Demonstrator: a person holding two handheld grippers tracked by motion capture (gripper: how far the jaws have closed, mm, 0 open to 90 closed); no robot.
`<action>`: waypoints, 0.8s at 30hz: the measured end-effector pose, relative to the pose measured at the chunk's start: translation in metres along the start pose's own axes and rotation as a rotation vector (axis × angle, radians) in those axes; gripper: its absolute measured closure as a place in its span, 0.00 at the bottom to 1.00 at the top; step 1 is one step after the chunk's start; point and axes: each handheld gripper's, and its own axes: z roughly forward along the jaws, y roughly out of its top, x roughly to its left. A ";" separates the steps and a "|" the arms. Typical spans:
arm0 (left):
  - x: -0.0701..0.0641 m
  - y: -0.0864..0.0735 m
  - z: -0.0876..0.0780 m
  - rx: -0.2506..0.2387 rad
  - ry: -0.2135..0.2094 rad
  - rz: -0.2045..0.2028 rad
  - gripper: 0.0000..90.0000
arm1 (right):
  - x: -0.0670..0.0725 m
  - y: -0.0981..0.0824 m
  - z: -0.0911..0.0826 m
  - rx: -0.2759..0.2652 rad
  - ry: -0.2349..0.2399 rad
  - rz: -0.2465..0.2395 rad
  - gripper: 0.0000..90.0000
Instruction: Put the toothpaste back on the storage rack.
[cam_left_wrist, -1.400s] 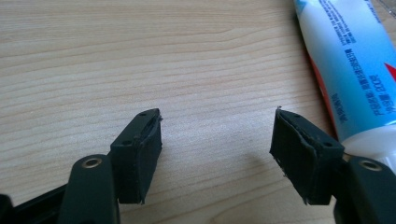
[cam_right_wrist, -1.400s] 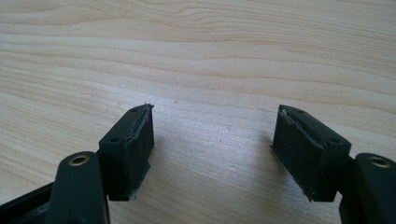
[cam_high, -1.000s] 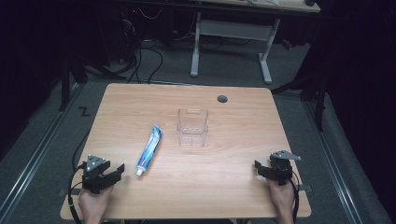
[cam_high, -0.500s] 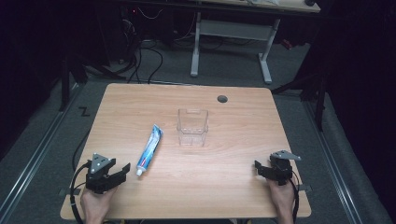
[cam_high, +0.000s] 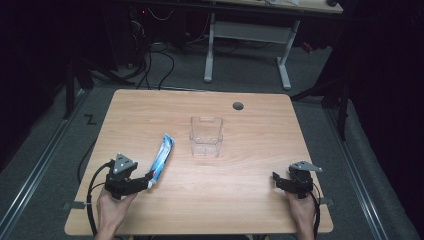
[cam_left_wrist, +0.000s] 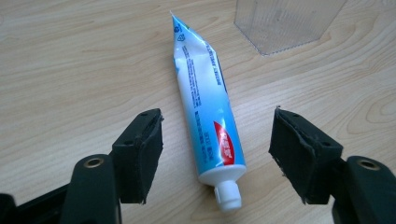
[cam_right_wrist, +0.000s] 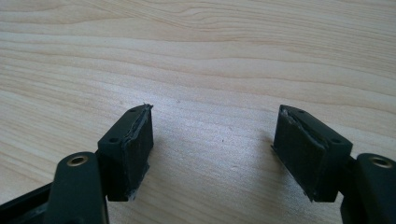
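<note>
So the toothpaste tube (cam_high: 162, 160) is lying flat on the tabletop (cam_high: 250, 200), a bit left of center, with its crimped end pointing away toward the far side and the white cap end nearest the person. The left hand-held gripper (cam_high: 144, 178) sits right at that cap end. From the high view its jaw tips are basically at the bottom of the tube.

In the left gripper view you can see it way better: the toothpaste tube (cam_left_wrist: 205, 112) runs up the middle of the frame, and the cap plus the red-labelled lower part sits between the two black jaws. The jaws are spread wide and they've just been opening further. There's bare wood on both sides between the pads and the tube, so nothing is pinched, it's just lying there between them.

A clear plastic container (cam_high: 205, 136) stands upright just beyond and to the right of the tube, near the middle of the tabletop, not touching it.

The right hand-held gripper (cam_high: 281, 181) is off at the near right corner, well apart from the tube. In the right gripper view its jaws are spread apart too, with plain wood grain between them.
</note>
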 end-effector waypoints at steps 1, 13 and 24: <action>-0.001 0.002 0.002 0.008 0.002 0.006 0.38 | 0.000 0.000 0.000 0.000 0.000 0.000 0.31; 0.000 0.020 0.017 0.077 0.025 -0.013 0.42 | 0.000 0.000 0.000 0.000 0.003 -0.004 0.31; -0.001 0.043 0.043 0.174 0.064 0.019 0.46 | 0.000 0.000 0.000 0.000 0.001 -0.004 0.31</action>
